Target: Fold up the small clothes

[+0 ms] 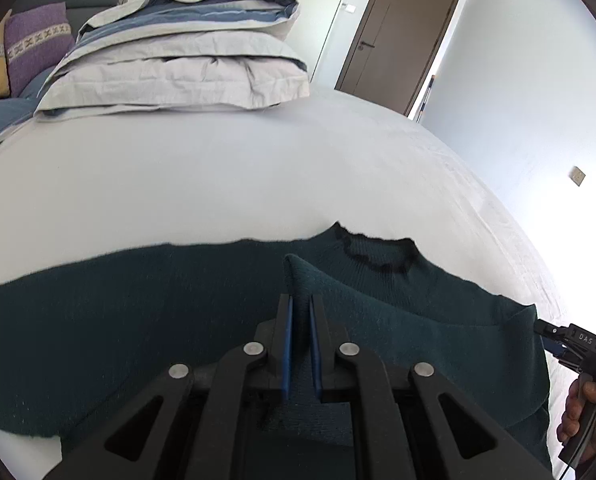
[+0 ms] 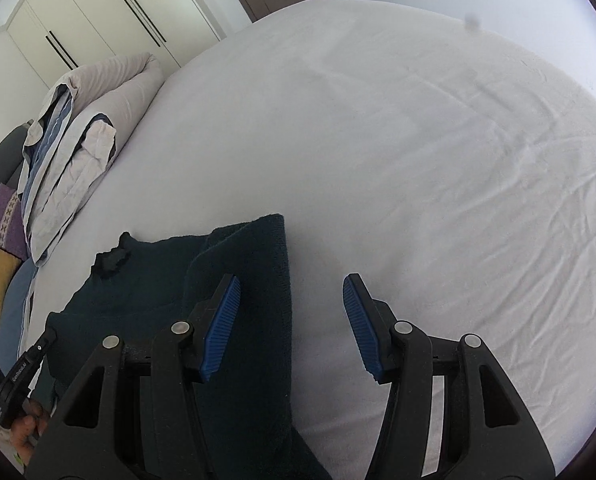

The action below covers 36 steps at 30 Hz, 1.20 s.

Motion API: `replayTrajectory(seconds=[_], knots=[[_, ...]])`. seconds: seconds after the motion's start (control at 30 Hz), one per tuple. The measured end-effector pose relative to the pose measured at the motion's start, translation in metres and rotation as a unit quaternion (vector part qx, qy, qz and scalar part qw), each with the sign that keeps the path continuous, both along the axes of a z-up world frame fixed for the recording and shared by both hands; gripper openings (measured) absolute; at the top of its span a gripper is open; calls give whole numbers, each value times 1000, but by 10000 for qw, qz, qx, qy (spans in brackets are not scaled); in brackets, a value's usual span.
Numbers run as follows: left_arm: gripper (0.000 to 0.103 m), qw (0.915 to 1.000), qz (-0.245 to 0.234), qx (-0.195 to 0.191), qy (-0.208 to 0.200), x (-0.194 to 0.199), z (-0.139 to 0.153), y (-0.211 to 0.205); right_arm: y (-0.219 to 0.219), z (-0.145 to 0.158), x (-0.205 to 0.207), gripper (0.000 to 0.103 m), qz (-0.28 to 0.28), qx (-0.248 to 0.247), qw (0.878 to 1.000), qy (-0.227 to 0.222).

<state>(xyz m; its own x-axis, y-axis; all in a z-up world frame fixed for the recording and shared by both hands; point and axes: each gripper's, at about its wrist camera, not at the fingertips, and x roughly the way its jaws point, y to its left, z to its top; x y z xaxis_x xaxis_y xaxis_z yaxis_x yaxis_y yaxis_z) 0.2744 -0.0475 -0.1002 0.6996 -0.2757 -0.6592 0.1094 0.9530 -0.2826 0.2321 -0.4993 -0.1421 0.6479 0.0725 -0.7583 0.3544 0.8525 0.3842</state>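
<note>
A dark teal knit sweater [image 1: 138, 320] lies spread on the white bed sheet [image 1: 218, 180], its black-edged collar [image 1: 377, 256] toward the far side. My left gripper [image 1: 301, 300] is shut on a fold of the sweater, and the pinched fabric stands up just past the fingertips. In the right wrist view my right gripper [image 2: 292, 280] is open above the sweater [image 2: 250, 280]. Its left finger is over a folded strip of the knit and its right finger over bare sheet [image 2: 417, 160]. Nothing is held between its blue pads [image 2: 222, 320]. The right gripper [image 1: 545, 328] also shows at the sweater's right edge, held by a hand [image 1: 589, 412].
A stack of folded grey and blue bedding [image 1: 178, 60] sits at the far left of the bed, with purple [image 1: 38, 40] and yellow cushions beside it. A brown door [image 1: 397, 32] and white wardrobe [image 2: 98, 12] stand beyond. Wrinkled sheet stretches to the right of the sweater.
</note>
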Motion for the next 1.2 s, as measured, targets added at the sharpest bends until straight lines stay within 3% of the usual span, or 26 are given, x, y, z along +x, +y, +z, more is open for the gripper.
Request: replayTrajectory(seconds=[0.1, 0.17, 0.2, 0.23, 0.3, 0.53, 0.7, 0.77, 0.8, 0.9, 0.97, 1.0, 1.1, 1.2], knots=[[9, 9999, -4, 32, -112, -4, -2, -1, 2, -8, 6, 45, 9, -23, 10000, 47], [9, 10000, 37, 19, 58, -5, -13, 0, 5, -10, 10, 42, 47, -83, 9999, 52], [9, 9999, 69, 20, 148, -4, -20, 0, 5, -11, 13, 34, 71, -101, 9999, 75], [9, 9996, 102, 19, 250, -4, -28, 1, 6, -12, 16, 20, 105, -151, 9997, 142], [9, 9992, 162, 10, 376, -5, -38, 4, 7, -16, 22, 9, 148, -295, 9989, 328], [9, 9991, 305, -93, 279, -19, -35, 8, -9, -18, 24, 0, -311, -485, 9970, 524], [8, 9986, 319, -163, 382, -30, -41, 11, -16, -10, 17, 0, -36, -132, 9994, 331], [8, 9987, 304, -177, 381, -32, -40, 11, -6, 6, 0, 5, 36, -189, 9998, 91], [8, 9986, 296, -184, 387, -32, -40, 11, 2, 13, -8, 14, 113, -289, 9995, 6], [8, 9984, 283, -230, 422, -32, -39, 13, 33, 26, -34, 70, 405, -429, 9982, -86], [8, 9984, 278, -241, 420, -34, -38, 16, 54, 26, -46, 71, 594, -568, 9966, -49], [8, 9985, 276, -231, 420, -35, -38, 15, 63, 22, -47, 65, 689, -660, 9954, 123], [8, 9984, 274, -222, 450, -39, -37, 15, 78, -2, -45, 24, 912, -835, 9902, 650], [7, 9983, 262, -230, 469, -41, -35, 17, 81, -10, -42, 13, 895, -926, 9890, 722]])
